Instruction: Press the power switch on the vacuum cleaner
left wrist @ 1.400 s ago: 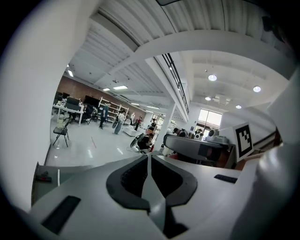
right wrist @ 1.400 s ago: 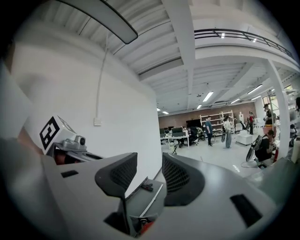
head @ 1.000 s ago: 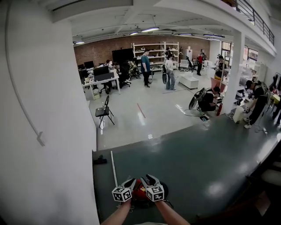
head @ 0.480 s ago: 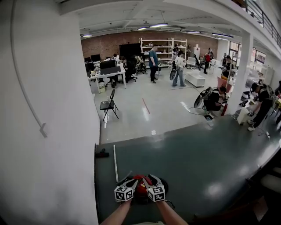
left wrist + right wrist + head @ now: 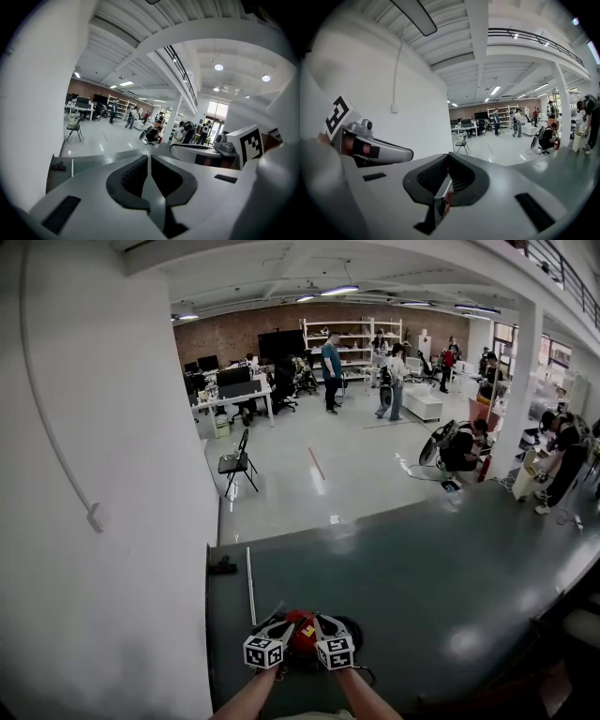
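In the head view a red and black vacuum cleaner sits on the dark floor at the bottom centre, partly hidden by both grippers. My left gripper hangs over its left side and my right gripper over its right side, tips close together. I cannot make out the power switch. In the left gripper view the left gripper is shut with nothing between its pads. The right gripper has just closed and is shut on nothing; a sliver of red shows below its pads.
A white wall rises close on the left. A thin white rod and a small black object lie on the dark floor beyond the vacuum cleaner. A folding chair, desks and several people stand further off.
Both grippers have sunk a little toward the vacuum cleaner and stay side by side over it. The head view has shifted slightly.
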